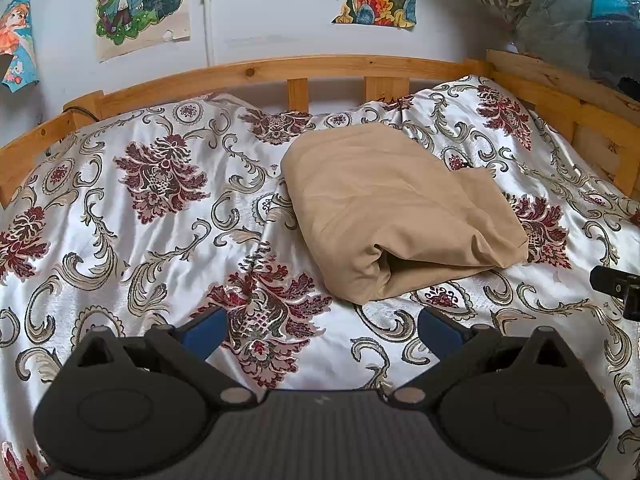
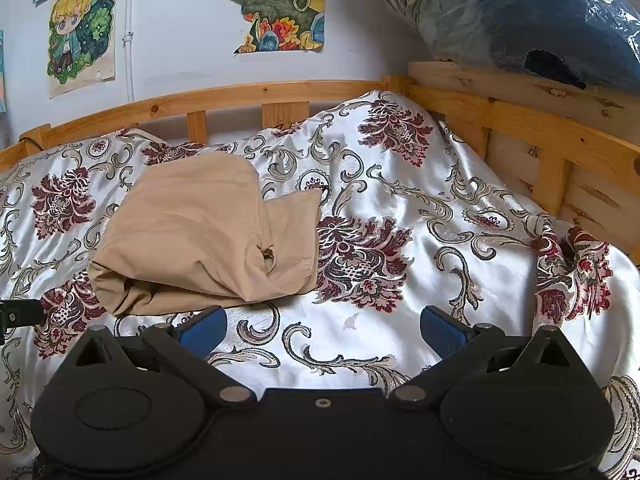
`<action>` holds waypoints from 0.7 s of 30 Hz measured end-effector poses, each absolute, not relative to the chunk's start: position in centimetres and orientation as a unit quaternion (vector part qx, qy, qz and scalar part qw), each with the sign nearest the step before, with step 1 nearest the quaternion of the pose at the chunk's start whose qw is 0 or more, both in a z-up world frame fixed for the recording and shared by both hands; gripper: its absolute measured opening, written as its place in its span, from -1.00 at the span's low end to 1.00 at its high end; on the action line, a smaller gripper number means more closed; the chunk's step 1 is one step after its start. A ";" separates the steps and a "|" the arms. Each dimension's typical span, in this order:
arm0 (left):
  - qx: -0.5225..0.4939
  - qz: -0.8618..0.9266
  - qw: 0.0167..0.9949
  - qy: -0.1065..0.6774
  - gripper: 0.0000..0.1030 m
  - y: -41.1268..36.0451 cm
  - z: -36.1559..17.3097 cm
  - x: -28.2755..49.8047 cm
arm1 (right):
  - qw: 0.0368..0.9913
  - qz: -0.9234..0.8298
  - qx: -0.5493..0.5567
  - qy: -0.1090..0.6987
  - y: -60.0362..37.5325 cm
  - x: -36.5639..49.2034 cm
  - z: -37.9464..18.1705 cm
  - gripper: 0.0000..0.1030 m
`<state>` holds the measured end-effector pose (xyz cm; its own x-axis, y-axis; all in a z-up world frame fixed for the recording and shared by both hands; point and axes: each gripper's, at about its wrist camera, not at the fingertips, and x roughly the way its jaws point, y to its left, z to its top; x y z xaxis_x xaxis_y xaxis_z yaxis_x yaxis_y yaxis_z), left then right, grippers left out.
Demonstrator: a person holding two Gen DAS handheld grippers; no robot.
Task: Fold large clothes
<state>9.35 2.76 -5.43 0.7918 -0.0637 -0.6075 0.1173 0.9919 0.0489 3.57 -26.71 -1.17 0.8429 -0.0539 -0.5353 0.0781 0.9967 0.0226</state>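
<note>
A tan garment (image 1: 400, 208) lies folded into a thick bundle on the patterned bedspread (image 1: 152, 216). It also shows in the right wrist view (image 2: 204, 236), at the left. My left gripper (image 1: 322, 330) is open and empty, held just short of the bundle's near edge. My right gripper (image 2: 323, 330) is open and empty, over the bedspread (image 2: 420, 248) to the right of the bundle. The tip of the right gripper shows at the right edge of the left wrist view (image 1: 618, 284). The tip of the left gripper shows at the left edge of the right wrist view (image 2: 16, 314).
A wooden bed rail (image 1: 280, 70) runs along the back and the right side (image 2: 540, 136). Bagged bedding (image 2: 520, 16) sits on the rail at the top right. Cartoon posters (image 1: 140, 0) hang on the white wall.
</note>
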 end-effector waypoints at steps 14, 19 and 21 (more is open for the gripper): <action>0.048 -0.052 0.948 0.311 0.99 2.4 -5.5 9.2 | 0.959 -0.035 0.021 0.280 -26.7 3.5 -1.5 0.99; 0.042 -0.054 0.948 0.312 0.99 2.6 -5.5 9.2 | 0.959 -0.035 0.021 0.281 -26.7 3.5 -1.6 0.99; 0.036 -0.053 0.948 0.311 0.99 2.7 -5.4 9.2 | 0.959 -0.035 0.021 0.282 -26.7 3.6 -1.6 0.99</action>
<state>9.22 2.75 -5.43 0.8013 -0.0785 -0.5931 0.1230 0.9918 0.0349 3.58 -26.69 -1.57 0.8389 -0.0546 -0.5415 0.0780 0.9967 0.0204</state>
